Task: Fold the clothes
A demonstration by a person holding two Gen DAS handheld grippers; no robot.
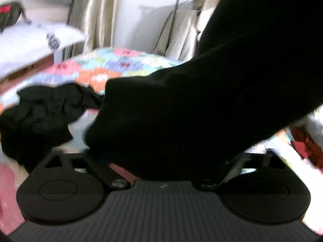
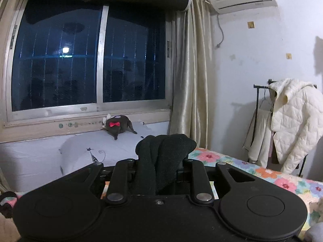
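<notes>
Left tool (image 1: 161, 161) clamped, right tool (image 2: 159, 173) clamped

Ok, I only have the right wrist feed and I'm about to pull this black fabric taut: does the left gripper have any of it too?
Observer: Probably. In the left wrist view the black garment drapes down from the upper right onto the left gripper. It covers the fingers, so I can't confirm a grip.
Operator: Is any dark cloth lying on the bed?
Observer: Yes, a crumpled black heap lies on the floral bedspread, to the left of the draped part. The picture is too blurred to tell whether it is the same garment.
</notes>
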